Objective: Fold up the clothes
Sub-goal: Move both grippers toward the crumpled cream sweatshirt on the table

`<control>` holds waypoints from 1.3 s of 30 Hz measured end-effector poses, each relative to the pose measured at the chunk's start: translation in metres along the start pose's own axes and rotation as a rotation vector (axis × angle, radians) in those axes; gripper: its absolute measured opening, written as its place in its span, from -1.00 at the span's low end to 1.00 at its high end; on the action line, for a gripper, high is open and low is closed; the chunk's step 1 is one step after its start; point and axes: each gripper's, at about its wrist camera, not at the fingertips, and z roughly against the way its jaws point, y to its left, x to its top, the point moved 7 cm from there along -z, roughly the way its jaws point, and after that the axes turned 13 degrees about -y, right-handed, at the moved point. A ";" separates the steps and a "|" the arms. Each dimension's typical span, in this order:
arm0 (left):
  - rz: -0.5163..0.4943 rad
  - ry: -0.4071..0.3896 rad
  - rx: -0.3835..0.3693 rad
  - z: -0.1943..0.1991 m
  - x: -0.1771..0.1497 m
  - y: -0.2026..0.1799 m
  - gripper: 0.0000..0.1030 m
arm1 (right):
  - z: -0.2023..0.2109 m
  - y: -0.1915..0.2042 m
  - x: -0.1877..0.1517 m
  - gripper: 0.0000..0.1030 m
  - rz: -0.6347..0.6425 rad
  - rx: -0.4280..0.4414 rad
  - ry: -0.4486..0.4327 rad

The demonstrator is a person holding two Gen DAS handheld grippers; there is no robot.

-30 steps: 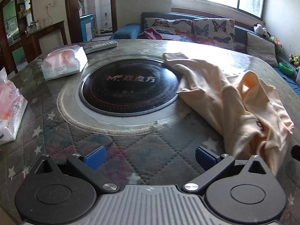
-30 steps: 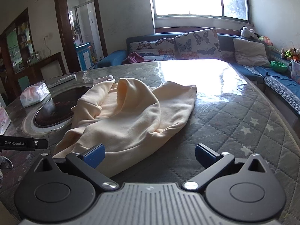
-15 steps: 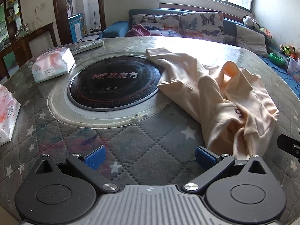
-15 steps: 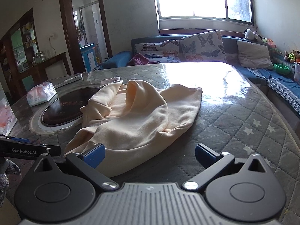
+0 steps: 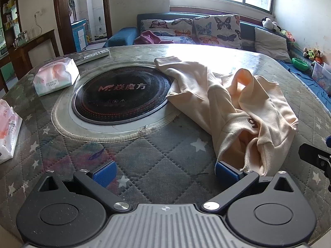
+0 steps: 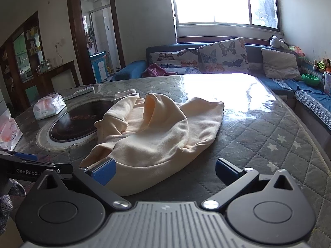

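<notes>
Round table under a quilted star cover, black hob sunk in its middle. Cream sweatshirt heaped right of the hob, one sleeve over the hob's edge, nothing folded yet. Opening step by the look of it: reaching in for a first hold. Left gripper released, jaws wide, right pad just beside the near hem. Right gripper likewise released, left pad against the cloth's near edge, nothing pinched. Next, probably: pinch hem or shoulders and spread flat. Tissue packs at the left, sealed, contents unseen. Remote at the far rim
</notes>
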 end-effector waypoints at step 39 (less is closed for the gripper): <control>-0.030 0.022 -0.030 0.001 -0.004 -0.006 1.00 | -0.005 0.011 -0.004 1.00 0.016 0.026 0.024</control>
